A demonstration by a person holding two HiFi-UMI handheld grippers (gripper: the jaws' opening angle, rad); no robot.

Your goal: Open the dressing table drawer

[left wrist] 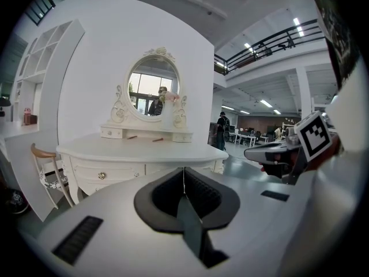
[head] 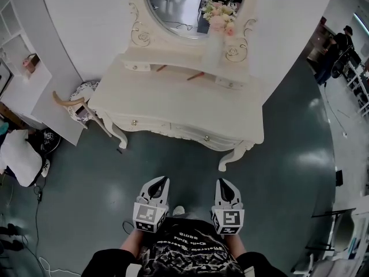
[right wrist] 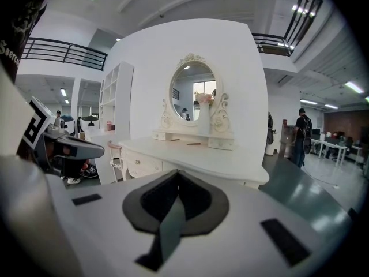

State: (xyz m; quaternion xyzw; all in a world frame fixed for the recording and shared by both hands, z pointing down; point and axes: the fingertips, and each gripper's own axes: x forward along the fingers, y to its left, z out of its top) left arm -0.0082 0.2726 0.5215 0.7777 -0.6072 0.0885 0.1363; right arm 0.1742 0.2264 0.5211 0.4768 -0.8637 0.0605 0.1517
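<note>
The left gripper and the right gripper sit low in the frame, each with its jaws pressed together on nothing. The dressing table lies above them, well apart. Its white drawer runs side to side, shut, with a small knob. The right gripper looks nearer.
</note>
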